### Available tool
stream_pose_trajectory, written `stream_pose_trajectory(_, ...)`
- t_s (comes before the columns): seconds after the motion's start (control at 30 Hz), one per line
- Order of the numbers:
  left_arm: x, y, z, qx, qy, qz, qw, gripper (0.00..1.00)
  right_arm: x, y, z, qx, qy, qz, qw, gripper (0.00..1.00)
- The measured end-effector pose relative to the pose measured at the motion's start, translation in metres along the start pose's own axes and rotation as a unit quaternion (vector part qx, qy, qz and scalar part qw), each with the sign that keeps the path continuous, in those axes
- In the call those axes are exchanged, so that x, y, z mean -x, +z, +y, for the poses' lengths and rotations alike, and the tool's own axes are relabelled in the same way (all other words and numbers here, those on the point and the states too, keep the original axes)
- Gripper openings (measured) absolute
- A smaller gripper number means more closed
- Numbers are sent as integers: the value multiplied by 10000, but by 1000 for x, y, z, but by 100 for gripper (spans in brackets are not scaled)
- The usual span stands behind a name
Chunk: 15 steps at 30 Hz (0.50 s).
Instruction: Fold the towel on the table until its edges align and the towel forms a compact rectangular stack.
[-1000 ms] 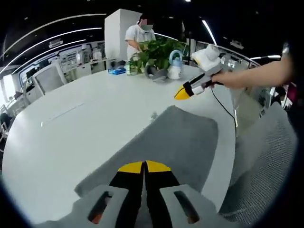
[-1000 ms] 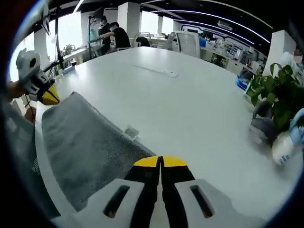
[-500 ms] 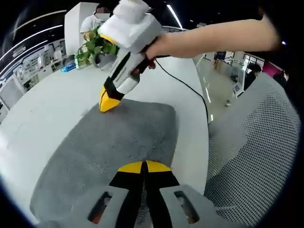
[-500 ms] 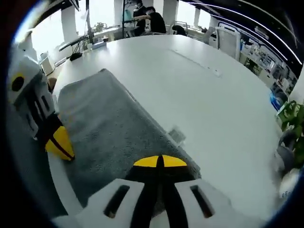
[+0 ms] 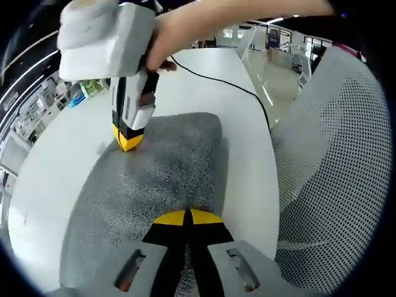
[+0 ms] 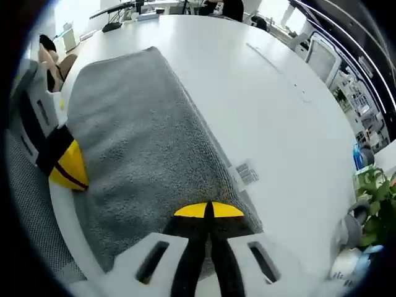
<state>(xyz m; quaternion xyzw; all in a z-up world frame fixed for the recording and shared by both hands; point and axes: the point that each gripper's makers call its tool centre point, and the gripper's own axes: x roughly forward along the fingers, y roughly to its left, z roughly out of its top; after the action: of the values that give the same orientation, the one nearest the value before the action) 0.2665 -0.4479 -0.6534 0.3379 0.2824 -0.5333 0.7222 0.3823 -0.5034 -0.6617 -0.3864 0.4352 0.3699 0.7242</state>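
A grey towel (image 5: 167, 167) lies flat on the white table (image 5: 74, 154), near its edge. In the left gripper view my left gripper (image 5: 187, 218) is shut, its yellow tips over the towel's near end. A hand holds my right gripper (image 5: 129, 141) down at the towel's far left edge, tips together. In the right gripper view the towel (image 6: 136, 136) stretches away, with a white label (image 6: 246, 174) at its right edge. My right gripper (image 6: 207, 211) is shut above the towel's near end. The left gripper (image 6: 67, 167) sits at the towel's left side by the table edge.
A grey mesh chair (image 5: 334, 154) stands close to the table edge on the right. A black cable (image 5: 241, 86) trails across the table behind the towel. Green plants (image 6: 374, 192) and a white bottle (image 6: 343, 267) stand at the table's far side. Desks and chairs fill the background.
Both grippers have come closer to the towel and now hover low over its ends. The right gripper has swung from above the table down to the towel's edge.
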Motion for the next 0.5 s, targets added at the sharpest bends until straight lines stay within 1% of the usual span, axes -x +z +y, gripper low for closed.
stream_pose_trajectory(0.03, 2, -2, 0, -69, 53, 51, 9999, 1, 0, -1, 1, 64, 7, 117, 9999, 0)
stream_pose_trajectory(0.13, 6, -9, 2, -261, 167, 219, 9993, 1, 0, -2, 4, 97, 13, 307, 9995, 0)
stream_pose_trajectory(0.2, 9, -14, 4, -335, 236, 289, 9987, 1, 1, -3, 5, 51, 45, 429, 9991, 0)
stream_pose_trajectory(0.37, 15, -24, 12, -498, 362, 560, 9965, 1, 3, -9, 11, -221, 159, 717, 9971, 0)
stream_pose_trajectory(0.5, 18, -30, 18, -578, 456, 656, 9951, 1, 5, -11, 17, -199, 151, 885, 9958, 0)
